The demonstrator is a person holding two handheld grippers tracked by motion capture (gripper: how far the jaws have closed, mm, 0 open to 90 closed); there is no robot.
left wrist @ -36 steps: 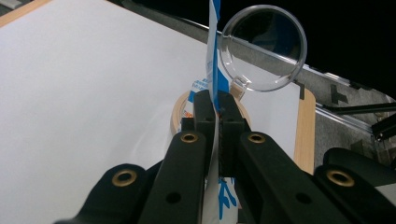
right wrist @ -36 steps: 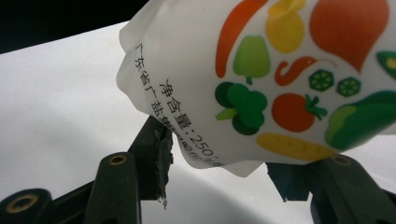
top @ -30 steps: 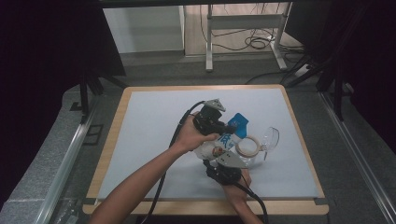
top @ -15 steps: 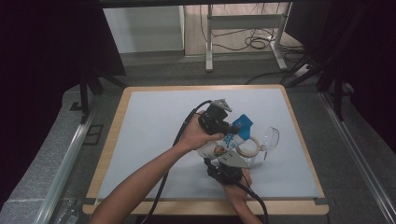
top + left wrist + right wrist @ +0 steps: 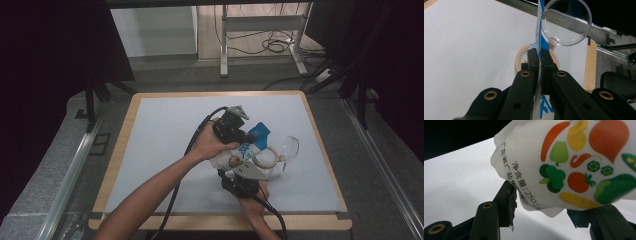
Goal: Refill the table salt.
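A white pouch (image 5: 239, 154) printed with vegetables, with a blue top edge (image 5: 261, 131), is held over the mat between both grippers. My left gripper (image 5: 250, 136) is shut on that thin blue-and-white top edge (image 5: 539, 30); in the left gripper view its jaws (image 5: 539, 53) are pressed together on the film. My right gripper (image 5: 236, 167) comes from the near side and grips the pouch's body (image 5: 574, 162) between its jaws (image 5: 544, 206). Just beyond the pouch lies a clear jar with a wooden rim (image 5: 265, 157) (image 5: 520, 56), its round clear lid (image 5: 290, 147) (image 5: 566, 22) swung open.
The pale mat (image 5: 165, 130) covers a wood-edged table (image 5: 120, 150). Cables trail from both grippers toward the near edge. Dark curtains and a metal stand (image 5: 260, 30) are beyond the far edge.
The left gripper and the pouch's blue top have edged slightly to the right. The right gripper has kept still.
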